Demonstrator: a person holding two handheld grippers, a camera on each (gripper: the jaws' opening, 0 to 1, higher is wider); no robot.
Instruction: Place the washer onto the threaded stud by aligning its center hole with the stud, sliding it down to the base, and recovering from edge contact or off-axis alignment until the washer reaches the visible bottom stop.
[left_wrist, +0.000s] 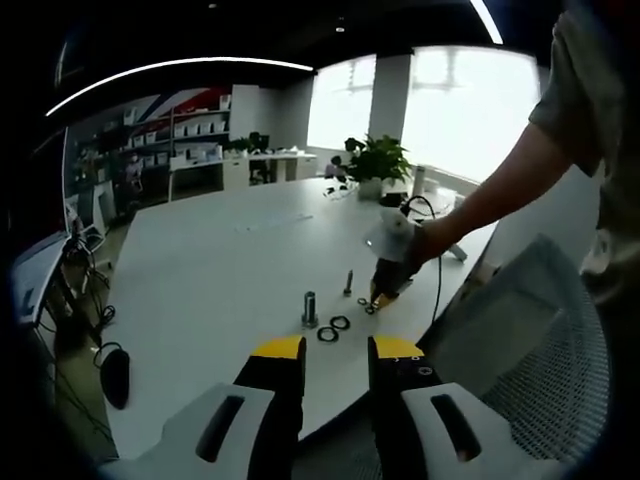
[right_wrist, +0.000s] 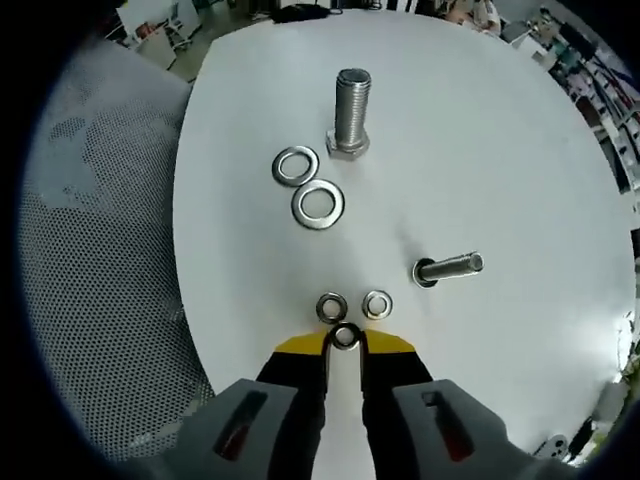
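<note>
early stage: the right hand-held gripper (right_wrist: 345, 350) pinches a small washer (right_wrist: 346, 337) at the worktop (right_wrist: 520, 150), well short of the small threaded stud (right_wrist: 450, 268); threading remains. left hand-held gripper (left_wrist: 336, 352) hangs empty, slightly parted.

left view far, right near, sharing table (left_wrist: 200, 280)

On the white table (right_wrist: 500, 150) stand two threaded studs: a large one (right_wrist: 351, 110) and a smaller one (right_wrist: 448, 268). Five washers lie there: two large (right_wrist: 296, 165) (right_wrist: 318, 204) and three small (right_wrist: 331, 307) (right_wrist: 377, 303) (right_wrist: 346, 336). One potted plant (left_wrist: 376, 160) sits far off.
</note>
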